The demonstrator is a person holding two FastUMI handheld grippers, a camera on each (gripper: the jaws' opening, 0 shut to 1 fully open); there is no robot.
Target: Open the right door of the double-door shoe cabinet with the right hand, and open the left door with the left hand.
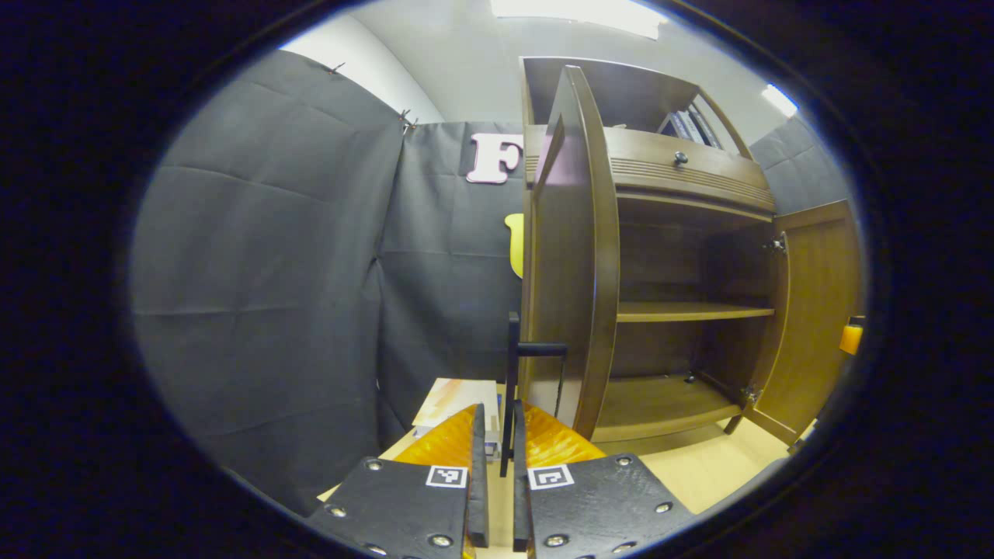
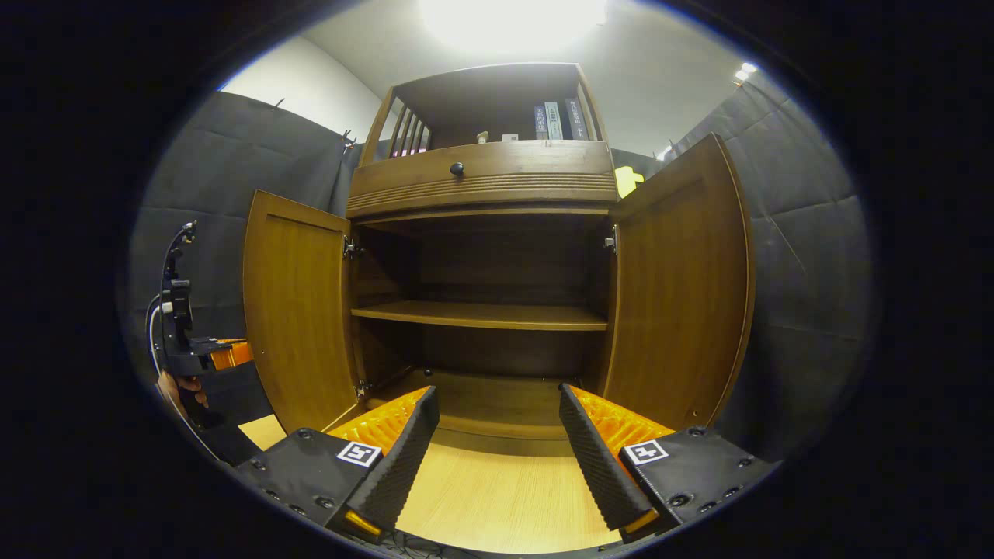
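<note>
Between the left gripper (image 1: 497, 473) fingers we're seeing the left door's (image 1: 571, 256) handle (image 1: 512, 388), a thin bar running upright, with the fingers nearly closed around it, though we're not managing to tell if both are actually pressing on it. Over on the right, the right gripper (image 2: 497, 446) is hanging released, fingers spread wide in front of the shoe cabinet (image 2: 481, 178), whose right door (image 2: 683, 287) is standing swung open, its handle hidden behind the panel.

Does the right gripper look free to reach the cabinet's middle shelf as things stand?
Probably yes: the right gripper is open and faces the middle shelf, with both doors swung wide and nothing between.
</note>
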